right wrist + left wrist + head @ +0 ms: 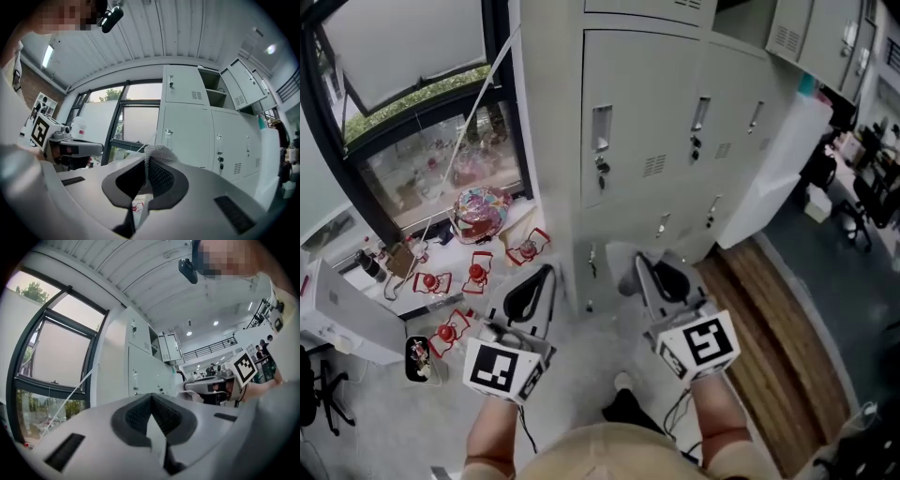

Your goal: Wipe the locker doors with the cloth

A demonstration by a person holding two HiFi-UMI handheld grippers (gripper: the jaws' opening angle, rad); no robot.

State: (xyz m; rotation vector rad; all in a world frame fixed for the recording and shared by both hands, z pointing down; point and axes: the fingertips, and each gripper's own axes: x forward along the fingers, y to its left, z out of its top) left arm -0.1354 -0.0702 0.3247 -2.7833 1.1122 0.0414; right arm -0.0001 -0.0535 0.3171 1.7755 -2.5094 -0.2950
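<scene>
A bank of pale grey locker doors (637, 112) stands straight ahead, each with a small handle and lock. The same locker doors (187, 126) fill the right of the right gripper view and stand at mid-frame as locker doors (140, 366) in the left gripper view. My right gripper (639, 264) is held low before the bottom doors, shut on a grey mesh cloth (157, 152) that pokes out above its pads. That cloth (624, 269) shows as a pale bunch at its tip. My left gripper (546, 274) hangs beside it to the left, shut with nothing between its pads (136, 413).
A tall window (412, 84) lies to the left, with small red objects (476, 274) and a colourful round item (480, 211) below it. A white board (783, 169) leans on the lockers at right, above a wooden floor strip (778, 347). A white box (347, 319) sits far left.
</scene>
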